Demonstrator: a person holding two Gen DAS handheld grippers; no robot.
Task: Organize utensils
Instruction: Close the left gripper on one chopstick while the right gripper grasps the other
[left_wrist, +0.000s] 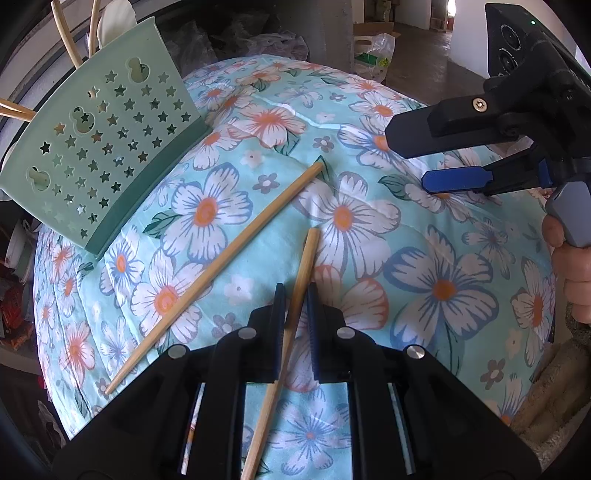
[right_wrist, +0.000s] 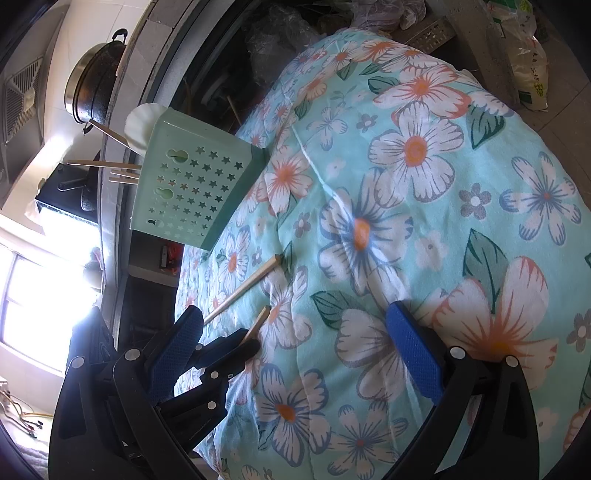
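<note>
My left gripper (left_wrist: 295, 291) is shut on a wooden chopstick (left_wrist: 301, 273), which runs between its fingers and points away over the floral cloth (left_wrist: 424, 295). A second chopstick (left_wrist: 221, 262) lies loose on the cloth to its left, pointing toward the green star-holed utensil holder (left_wrist: 99, 147). The holder stands at the far left with other utensils sticking out of its top. My right gripper (right_wrist: 295, 339) is open and empty above the cloth; it shows at the right of the left wrist view (left_wrist: 410, 162). The right wrist view shows the held chopstick (right_wrist: 256, 326), the loose one (right_wrist: 240, 291) and the holder (right_wrist: 192, 192).
The cloth covers a rounded table that drops off at its edges. A black pot (right_wrist: 96, 81) sits on a counter beyond the holder. Plastic bags (left_wrist: 373, 55) and clutter lie on the floor behind the table.
</note>
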